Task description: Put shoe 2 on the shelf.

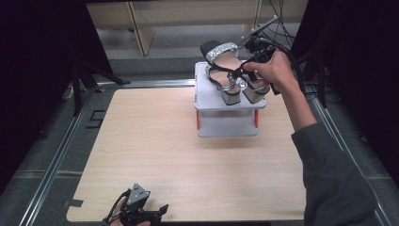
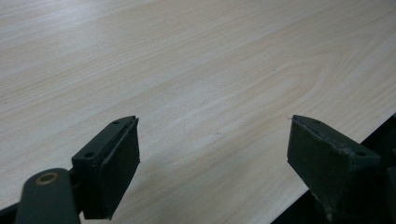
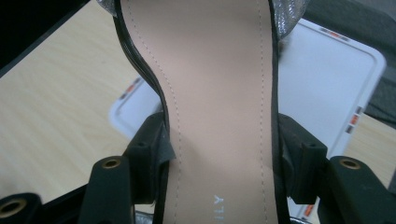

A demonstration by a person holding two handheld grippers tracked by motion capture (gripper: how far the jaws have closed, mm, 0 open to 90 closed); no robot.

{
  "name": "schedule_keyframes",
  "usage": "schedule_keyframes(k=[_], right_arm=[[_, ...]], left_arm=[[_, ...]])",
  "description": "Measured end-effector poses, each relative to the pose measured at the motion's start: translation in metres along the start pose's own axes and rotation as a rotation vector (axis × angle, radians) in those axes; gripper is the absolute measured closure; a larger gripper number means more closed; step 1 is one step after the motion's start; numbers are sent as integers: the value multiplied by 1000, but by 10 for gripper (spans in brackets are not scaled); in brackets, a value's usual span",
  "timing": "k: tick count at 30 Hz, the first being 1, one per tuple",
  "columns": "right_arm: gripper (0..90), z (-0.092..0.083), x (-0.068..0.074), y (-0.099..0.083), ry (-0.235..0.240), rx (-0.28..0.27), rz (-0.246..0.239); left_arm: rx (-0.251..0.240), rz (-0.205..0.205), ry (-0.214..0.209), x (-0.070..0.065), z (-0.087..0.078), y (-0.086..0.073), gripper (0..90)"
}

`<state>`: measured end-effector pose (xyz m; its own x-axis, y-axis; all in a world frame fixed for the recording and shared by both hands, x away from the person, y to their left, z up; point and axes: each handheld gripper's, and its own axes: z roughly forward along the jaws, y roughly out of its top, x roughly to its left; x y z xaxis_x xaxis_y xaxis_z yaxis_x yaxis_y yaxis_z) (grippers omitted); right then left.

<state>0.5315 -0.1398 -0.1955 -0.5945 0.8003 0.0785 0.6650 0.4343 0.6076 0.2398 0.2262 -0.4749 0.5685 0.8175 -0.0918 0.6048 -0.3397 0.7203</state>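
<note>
The person's right arm stretches forward over the white two-tier rack (image 1: 229, 101), its right gripper (image 1: 244, 70) clamped across the waist of a sandal (image 3: 219, 93) held above the rack's top shelf; the insole is smooth beige with stitched edges, the toe strap glittery silver. A second block-heeled sandal (image 1: 225, 87) stands on that shelf. Well short of the rack, the left gripper (image 2: 212, 154) rests over pale woodgrain, jaws apart.

A pale wood tabletop (image 1: 155, 155) in metal rails (image 1: 56, 160) — dark surroundings, light wooden furniture (image 1: 141, 23) behind.
</note>
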Motion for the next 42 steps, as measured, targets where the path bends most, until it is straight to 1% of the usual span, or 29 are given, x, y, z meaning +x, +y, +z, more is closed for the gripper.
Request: schedule_keyframes(k=[1, 2, 4, 5, 6, 7, 8, 12, 14, 15, 16, 18, 21, 23, 24, 25, 26, 29, 30, 32, 34, 35, 36, 37, 38, 39, 40, 41, 42], right_arm=[[428, 3, -7, 3, -7, 6, 28], [428, 7, -14, 5, -15, 5, 59], [428, 15, -28, 8, -51, 15, 120], [428, 15, -28, 8, -51, 15, 120], [428, 19, -35, 9, -69, 23, 140], [428, 31, -49, 9, -113, 53, 208], [428, 33, -51, 10, -124, 65, 218], [428, 55, -70, 7, -163, 106, 303], [428, 61, -76, 6, -179, 118, 315], [428, 65, -78, 6, -187, 133, 345], [428, 67, -79, 6, -196, 138, 354], [428, 74, -82, 5, -216, 159, 383], [428, 79, -84, 5, -236, 164, 384], [427, 88, -84, 6, -252, 192, 393], [427, 90, -84, 6, -252, 197, 400], [426, 92, -84, 6, -256, 203, 404], [426, 94, -85, 6, -265, 208, 400], [426, 101, -84, 6, -275, 224, 412], [426, 103, -84, 7, -275, 229, 411], [423, 104, -82, 8, -285, 222, 419], [416, 105, -81, 8, -281, 217, 424], [406, 104, -81, 9, -267, 219, 442], [385, 102, -81, 9, -252, 201, 457], [353, 101, -81, 9, -238, 195, 460], [267, 101, -80, 9, -197, 208, 501], [250, 99, -80, 9, -181, 207, 504], [254, 97, -81, 9, -175, 185, 496], [276, 92, -81, 10, -178, 171, 486], [309, 87, -81, 12, -184, 148, 502]], left_arm=[[0, -6, -1, -1, 0, 0, 165], [-4, -27, -15, -2, 0, -1, 165], [2, -33, -17, -3, 0, -1, 165], [2, -33, -17, -3, 0, -1, 165], [4, -36, -14, -3, -1, 0, 165], [3, -33, -14, -3, -1, 0, 165], [1, -38, -16, -3, -1, -1, 165], [4, -34, -23, -4, 0, -1, 165], [0, -12, -17, -2, 1, 0, 165], [-1, -1, -18, -2, 1, 0, 165], [-4, -24, -27, -4, 0, -1, 165], [-1, -32, -31, -5, 0, -1, 165], [0, -26, -34, -5, 0, -1, 164], [2, -37, -35, -6, 1, -1, 164], [6, 12, -28, -2, 1, 0, 165], [6, -22, -35, -5, 1, 0, 165], [0, -38, -36, -6, 0, -1, 165], [-4, -30, -38, -5, 0, -1, 164], [-3, -39, -36, -6, 0, -1, 164], [-3, -4, -29, -4, 1, 0, 164], [-1, -3, -31, -4, 1, 0, 165], [-1, -36, -42, -7, 0, -1, 165], [-1, -37, -41, -7, 0, -1, 164], [-1, -35, -40, -7, 0, -1, 164], [0, -34, -39, -7, 0, -1, 165], [4, -25, -32, -6, 0, -1, 165], [2, -3, -26, -4, 1, 0, 164], [0, 3, -26, -4, 1, 0, 164], [1, -3, -25, -4, 0, 0, 164]])
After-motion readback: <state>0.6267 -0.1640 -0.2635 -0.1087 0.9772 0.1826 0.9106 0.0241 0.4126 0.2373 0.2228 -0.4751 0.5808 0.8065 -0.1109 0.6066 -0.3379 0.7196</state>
